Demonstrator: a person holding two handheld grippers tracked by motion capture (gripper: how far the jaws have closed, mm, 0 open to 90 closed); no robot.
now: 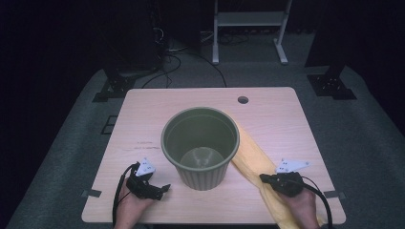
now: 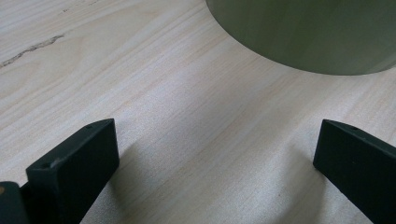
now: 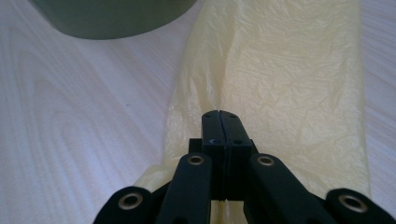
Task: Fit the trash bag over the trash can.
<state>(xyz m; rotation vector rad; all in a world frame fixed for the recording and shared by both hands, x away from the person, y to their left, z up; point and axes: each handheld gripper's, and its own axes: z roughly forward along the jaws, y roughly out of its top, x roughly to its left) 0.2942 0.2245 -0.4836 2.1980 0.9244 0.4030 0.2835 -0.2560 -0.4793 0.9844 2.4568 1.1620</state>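
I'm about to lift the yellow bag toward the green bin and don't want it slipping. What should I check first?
1. Right claw shut on the yellow bag: ok; the jaws meet with the film puckered at their tips.
2. How much film is pinched: cannot tell; the jaws hide it.
3. Left claw open and free: ok; jaws wide apart over the bare table, nothing between them.
4. Green bin upright and empty: ok.
5. Bag free of the bin: cannot tell; in the high view the bag runs behind the bin, contact hidden.
6. Bag's far end: cannot tell; it is hidden behind the bin.
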